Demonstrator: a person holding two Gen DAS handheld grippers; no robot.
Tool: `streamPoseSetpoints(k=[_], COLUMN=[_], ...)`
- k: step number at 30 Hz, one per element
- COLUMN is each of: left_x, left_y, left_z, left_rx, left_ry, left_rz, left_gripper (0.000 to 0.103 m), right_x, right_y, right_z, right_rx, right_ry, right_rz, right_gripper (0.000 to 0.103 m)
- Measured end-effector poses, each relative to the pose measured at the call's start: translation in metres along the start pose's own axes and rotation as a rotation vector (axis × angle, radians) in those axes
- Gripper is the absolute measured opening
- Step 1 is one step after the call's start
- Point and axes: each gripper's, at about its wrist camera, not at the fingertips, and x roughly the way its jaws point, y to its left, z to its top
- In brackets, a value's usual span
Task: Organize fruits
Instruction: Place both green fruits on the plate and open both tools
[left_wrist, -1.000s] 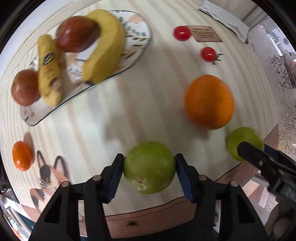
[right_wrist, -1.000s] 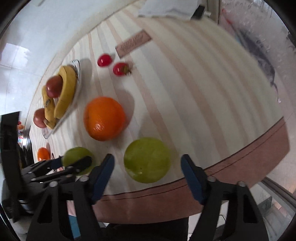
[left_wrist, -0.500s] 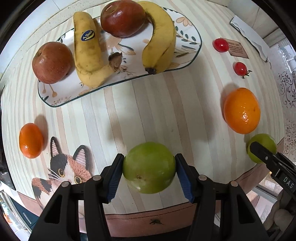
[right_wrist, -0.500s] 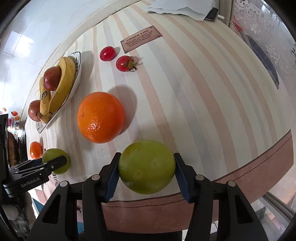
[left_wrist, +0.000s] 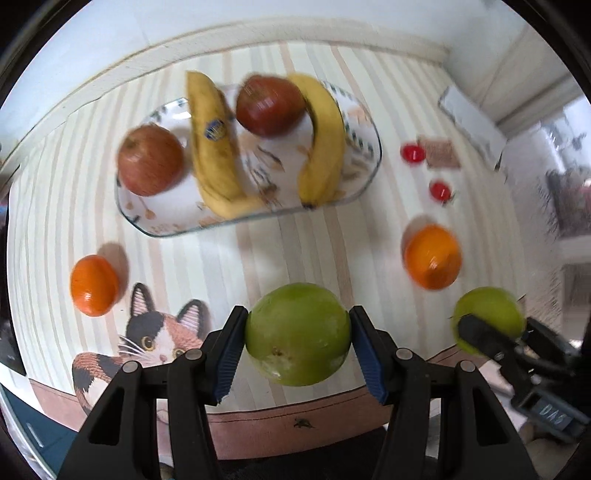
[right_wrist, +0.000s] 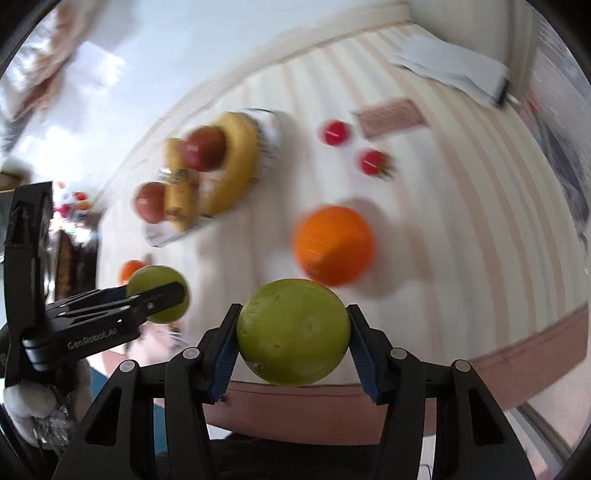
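My left gripper (left_wrist: 297, 345) is shut on a green fruit (left_wrist: 297, 334) and holds it above the table's front edge. My right gripper (right_wrist: 292, 341) is shut on a second green fruit (right_wrist: 293, 336), also lifted; it shows at the lower right of the left wrist view (left_wrist: 488, 317). A glass plate (left_wrist: 364, 173) at the back holds two bananas (left_wrist: 212, 147) and two red apples (left_wrist: 150, 164). A large orange (left_wrist: 433, 256), a small orange (left_wrist: 94, 285) and two cherry tomatoes (left_wrist: 412, 152) lie on the striped table.
A cat picture (left_wrist: 147, 343) is on the tablecloth at the front left. A brown card (left_wrist: 441, 153) lies by the tomatoes. A white cloth (left_wrist: 471, 120) lies at the back right. A wall runs behind the plate.
Both grippers have risen and pulled back with their green fruits. One second ago the right gripper was open around its fruit; it has since shut on it. Both views are now motion-blurred.
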Motion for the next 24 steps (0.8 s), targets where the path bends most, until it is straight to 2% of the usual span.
streamPoseSetpoints(k=[4,8,14,18,24], left_x=[-0.029,-0.036,-0.008,0.012,0.030], left_y=[0.030,0.061,0.096,0.114,0.119], left_z=[0.018,0.042,0.069,0.079,0.081], left_rx=[-0.062,-0.110,-0.158,-0.200,-0.223], left_ry=[-0.034,-0.053,-0.029,0.017,0.050], left_rz=[-0.028,0.016,0.088,0.093,0.083], left_gripper=[0.053,0.053,0.053,0.053,0.053], right_x=[0.004,0.024,0.069,0.101,0.133], right_y=[0.029,0.061,0.094,0.108,0.115], right_z=[0.024,0.055,0.099,0.118,0.127], right_rx=[-0.055,-0.124,-0.208,-0.250,-0.277], right_ry=[-0.004,-0.015,0.006,0.043,0.112], right_rz=[0.063,0.076,0.040,0.001,-0.028], right_gripper=[0.058,0.058,0.058,0.058,0.058])
